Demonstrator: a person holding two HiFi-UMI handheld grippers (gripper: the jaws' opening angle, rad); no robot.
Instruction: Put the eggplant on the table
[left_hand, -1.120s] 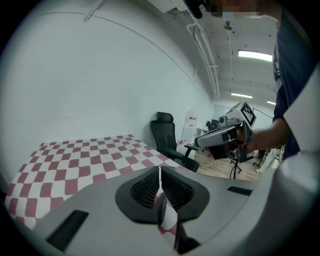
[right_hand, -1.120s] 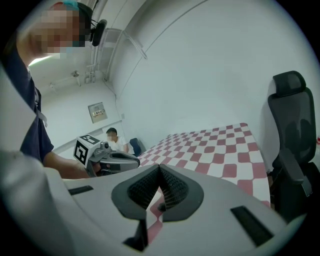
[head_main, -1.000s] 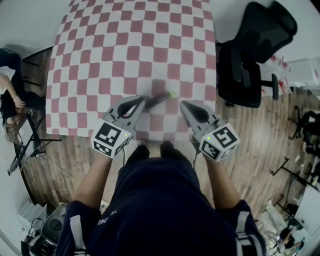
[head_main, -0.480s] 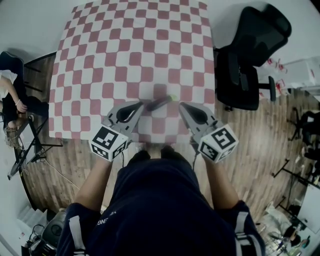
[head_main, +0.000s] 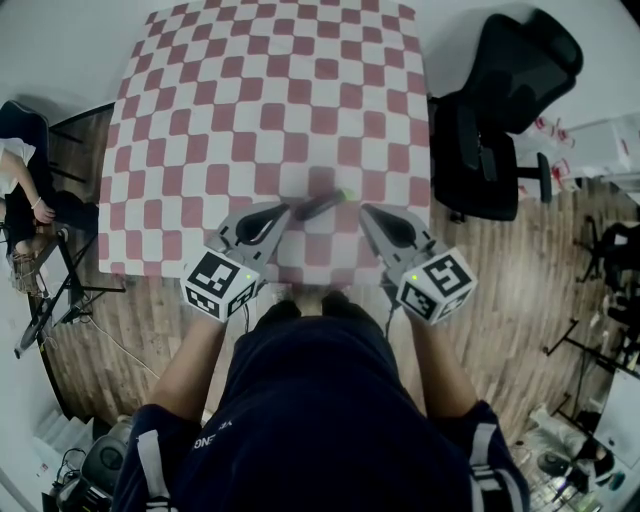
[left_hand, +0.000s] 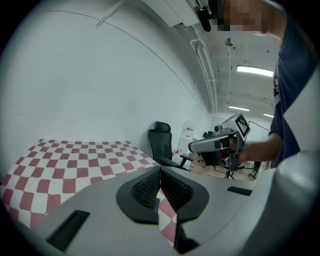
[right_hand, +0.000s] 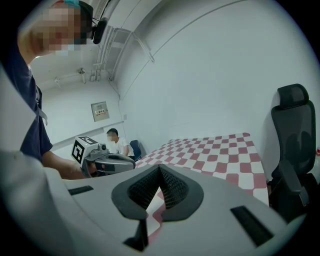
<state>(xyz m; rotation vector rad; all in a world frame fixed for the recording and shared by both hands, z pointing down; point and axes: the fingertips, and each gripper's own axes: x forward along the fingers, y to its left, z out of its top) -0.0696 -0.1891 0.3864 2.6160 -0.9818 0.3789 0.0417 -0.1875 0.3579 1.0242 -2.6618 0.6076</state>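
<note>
The eggplant (head_main: 318, 206), dark purple with a green tip, lies on the red-and-white checked table (head_main: 270, 90) near its front edge. My left gripper (head_main: 289, 209) hovers at the eggplant's near end with its jaws shut and nothing between them. Whether it touches the eggplant I cannot tell. In the left gripper view the jaws (left_hand: 160, 169) meet, and a sliver of eggplant (left_hand: 156, 201) shows through the slit below them. My right gripper (head_main: 366, 209) hangs just right of the eggplant, apart from it. Its jaws (right_hand: 159, 166) are shut and hold nothing.
A black office chair (head_main: 510, 110) stands off the table's right side. A seated person (head_main: 20, 190) is at the far left beside a black stand. Wooden floor lies beneath the table's front edge, where I stand. The rest of the cloth carries nothing.
</note>
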